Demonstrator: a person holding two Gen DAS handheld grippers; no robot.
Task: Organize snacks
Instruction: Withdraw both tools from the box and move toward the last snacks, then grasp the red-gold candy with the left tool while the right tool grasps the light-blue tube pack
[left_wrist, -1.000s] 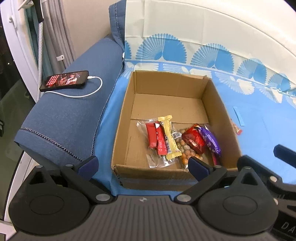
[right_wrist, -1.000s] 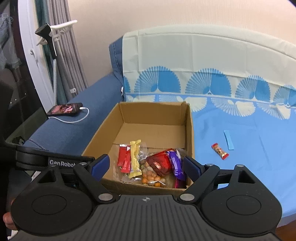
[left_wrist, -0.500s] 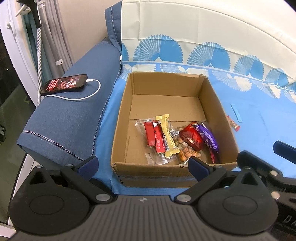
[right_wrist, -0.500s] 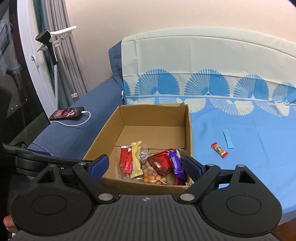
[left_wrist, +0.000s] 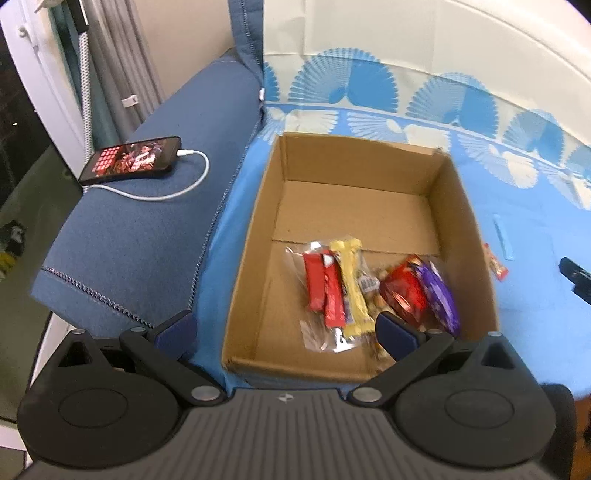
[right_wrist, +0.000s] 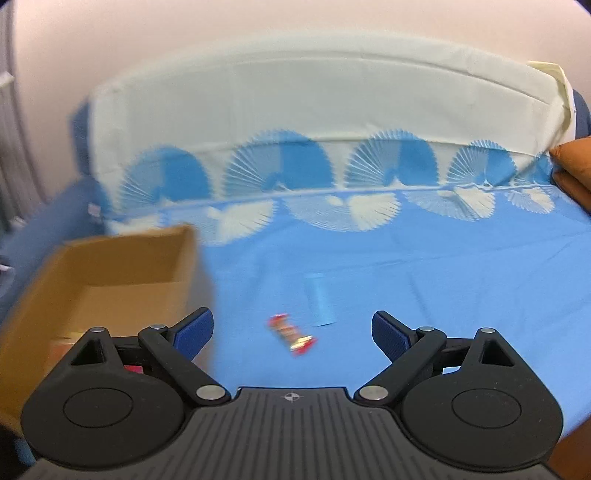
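An open cardboard box stands on the blue sheet and holds several snacks: red bars, a yellow bar, a red packet and a purple packet. My left gripper is open and empty above the box's near edge. A small red snack lies on the sheet right of the box, with a blue strip behind it. My right gripper is open and empty, with the red snack between its fingers in view. The snack also shows in the left wrist view.
A phone on a white cable lies on the blue sofa arm left of the box. The backrest carries a white and blue patterned cover. An orange cushion sits at the far right.
My right gripper has swung right, from facing the box to facing the red snack on the sheet; its view is blurred. My left gripper has moved slightly closer over the box.
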